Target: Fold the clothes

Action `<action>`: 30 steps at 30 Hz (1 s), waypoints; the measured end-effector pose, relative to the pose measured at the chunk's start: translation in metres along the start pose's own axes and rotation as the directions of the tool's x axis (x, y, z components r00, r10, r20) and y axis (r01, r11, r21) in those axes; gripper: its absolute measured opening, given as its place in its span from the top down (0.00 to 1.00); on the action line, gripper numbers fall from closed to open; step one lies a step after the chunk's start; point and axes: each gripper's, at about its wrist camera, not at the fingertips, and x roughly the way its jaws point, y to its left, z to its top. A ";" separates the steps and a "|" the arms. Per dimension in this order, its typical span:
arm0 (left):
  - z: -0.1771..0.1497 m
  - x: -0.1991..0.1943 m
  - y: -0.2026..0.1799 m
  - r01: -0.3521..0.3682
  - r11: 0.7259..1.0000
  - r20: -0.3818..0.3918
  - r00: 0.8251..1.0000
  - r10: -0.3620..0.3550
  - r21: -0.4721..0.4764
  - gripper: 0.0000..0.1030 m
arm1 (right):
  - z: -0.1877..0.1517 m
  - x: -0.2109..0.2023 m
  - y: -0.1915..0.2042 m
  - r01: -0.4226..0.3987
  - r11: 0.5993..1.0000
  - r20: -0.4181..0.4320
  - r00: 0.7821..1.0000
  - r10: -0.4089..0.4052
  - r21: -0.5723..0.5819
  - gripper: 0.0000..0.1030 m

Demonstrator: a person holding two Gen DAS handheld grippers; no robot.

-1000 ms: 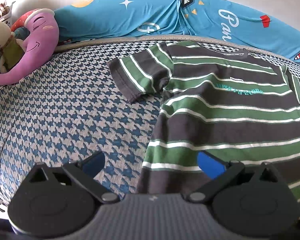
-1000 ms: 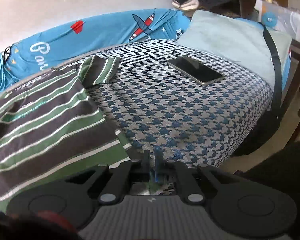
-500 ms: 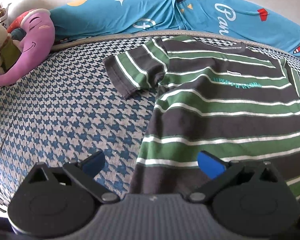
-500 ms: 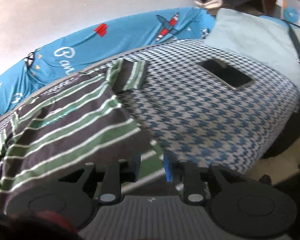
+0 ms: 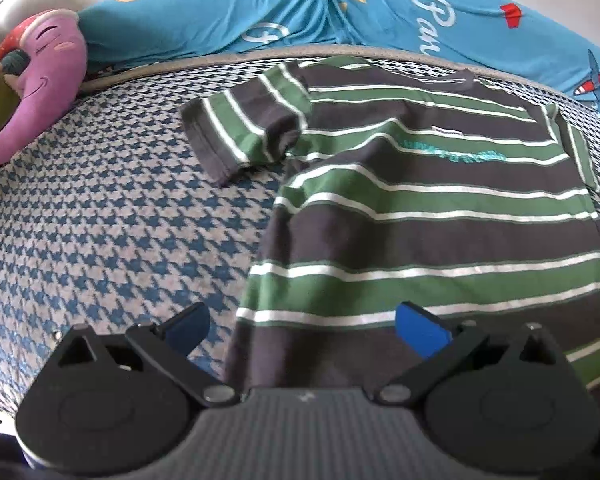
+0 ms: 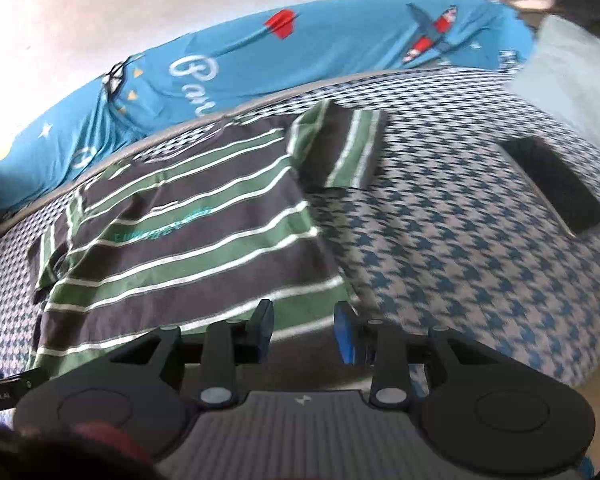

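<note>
Left wrist view: my left gripper [image 5: 302, 326] hangs with jaws spread wide, nothing between them, over the shirt's hem corner.
Striped T-shirt [image 5: 428, 208]: flat, front up, on the houndstooth bed [image 5: 112, 216], collar at the far edge, one sleeve [image 5: 244, 136] spread toward the plush toy [image 5: 40, 80].
Handling: I judge it light, limp, non-slip; pinch hem corners or shoulder seams.
Right wrist view: my right gripper [image 6: 305, 332] is parted, gripping nothing, above the hem nearest the bed's front edge.
Phone [image 6: 556, 188]: well apart, toward the right edge.
</note>
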 end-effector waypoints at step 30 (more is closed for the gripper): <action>0.112 0.026 -0.052 0.011 0.989 0.122 0.992 -0.029 0.148 0.00 | 0.088 0.074 -0.063 -0.015 0.982 0.024 1.000 0.011 0.186 0.60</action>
